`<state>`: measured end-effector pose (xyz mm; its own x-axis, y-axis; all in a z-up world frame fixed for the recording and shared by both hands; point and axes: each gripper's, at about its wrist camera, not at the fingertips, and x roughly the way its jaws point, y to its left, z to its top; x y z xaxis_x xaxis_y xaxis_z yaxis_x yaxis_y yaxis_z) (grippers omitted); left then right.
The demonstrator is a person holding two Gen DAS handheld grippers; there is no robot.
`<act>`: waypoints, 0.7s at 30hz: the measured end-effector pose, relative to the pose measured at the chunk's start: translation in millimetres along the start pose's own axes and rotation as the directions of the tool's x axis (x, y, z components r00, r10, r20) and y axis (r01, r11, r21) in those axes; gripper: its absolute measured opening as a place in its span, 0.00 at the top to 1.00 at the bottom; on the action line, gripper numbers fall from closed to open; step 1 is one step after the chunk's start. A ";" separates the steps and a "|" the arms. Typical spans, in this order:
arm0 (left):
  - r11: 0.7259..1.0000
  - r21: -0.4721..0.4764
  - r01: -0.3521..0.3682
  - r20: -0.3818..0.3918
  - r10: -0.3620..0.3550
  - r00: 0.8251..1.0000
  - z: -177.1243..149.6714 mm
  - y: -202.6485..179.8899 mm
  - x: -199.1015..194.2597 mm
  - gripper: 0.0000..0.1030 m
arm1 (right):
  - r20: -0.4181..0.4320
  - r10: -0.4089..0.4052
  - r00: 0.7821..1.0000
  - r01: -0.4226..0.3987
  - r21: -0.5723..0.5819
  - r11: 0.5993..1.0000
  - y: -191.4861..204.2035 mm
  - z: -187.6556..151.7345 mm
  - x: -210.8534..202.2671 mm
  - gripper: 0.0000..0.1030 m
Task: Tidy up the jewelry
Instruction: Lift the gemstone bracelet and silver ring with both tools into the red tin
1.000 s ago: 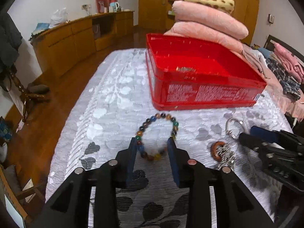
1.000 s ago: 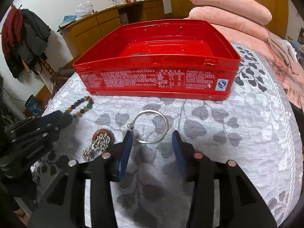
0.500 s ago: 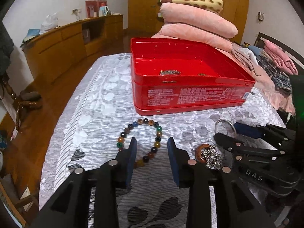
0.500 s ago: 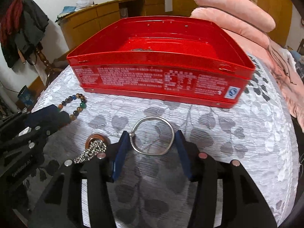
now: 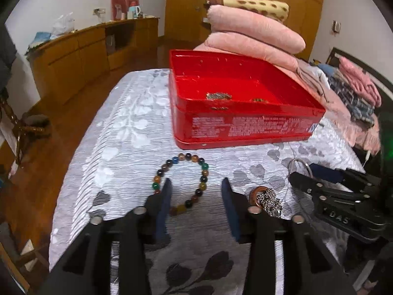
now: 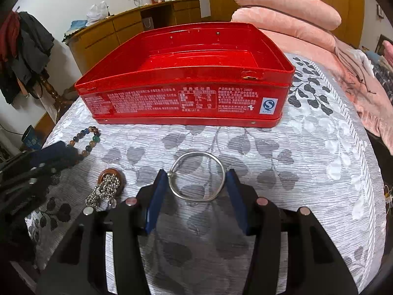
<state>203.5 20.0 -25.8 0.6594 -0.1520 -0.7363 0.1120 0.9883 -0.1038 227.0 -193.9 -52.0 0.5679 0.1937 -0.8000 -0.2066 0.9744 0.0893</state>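
Observation:
A multicoloured beaded bracelet [image 5: 203,172] lies flat on the grey leaf-patterned cloth [image 5: 122,132], in front of an open red tin [image 5: 245,127]. My left gripper [image 5: 196,189] hovers at the bracelet's near side with its jaws opening; the near beads lie between the fingers, untouched. A silver bangle [image 6: 196,153] lies on the cloth between the fingers of my right gripper [image 6: 196,177], which is open and straddles it. A brown ring with a silver chain [image 6: 108,182] rests between the two grippers. Small jewelry pieces [image 5: 218,95] lie in the tin.
Stacked pink pillows [image 5: 253,32] sit behind the tin [image 6: 186,98]. Folded clothes [image 5: 356,91] lie at the right. The cloth's left edge drops to a wooden floor [image 5: 49,159]. A wooden sideboard [image 5: 73,54] lines the far wall.
The left jaws have spread wider over the bracelet. The right gripper has slid forward, so the bangle now sits between its fingers instead of ahead of them.

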 end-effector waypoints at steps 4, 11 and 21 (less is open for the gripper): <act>1.000 0.010 0.014 0.006 -0.014 1.000 1.0 -1.6 -2.9 0.58 | 0.000 0.000 1.000 0.000 -0.001 1.000 0.3 0.0 -0.2 0.53; 0.999 0.038 0.023 -0.061 -0.021 0.998 1.5 -15.4 25.5 0.62 | -0.001 0.004 1.000 -0.004 0.002 1.000 0.7 0.2 0.9 0.53; 1.000 -0.025 0.009 -0.061 -0.010 0.998 2.2 -0.9 30.2 0.91 | -0.004 -0.004 1.000 0.004 -0.009 1.000 3.9 0.2 3.9 0.51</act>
<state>224.9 14.4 -46.5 0.6119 -0.1609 -0.7744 0.0988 0.9870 -0.1270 228.6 -189.4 -54.7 0.5652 0.1892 -0.8030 -0.2111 0.9741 0.0809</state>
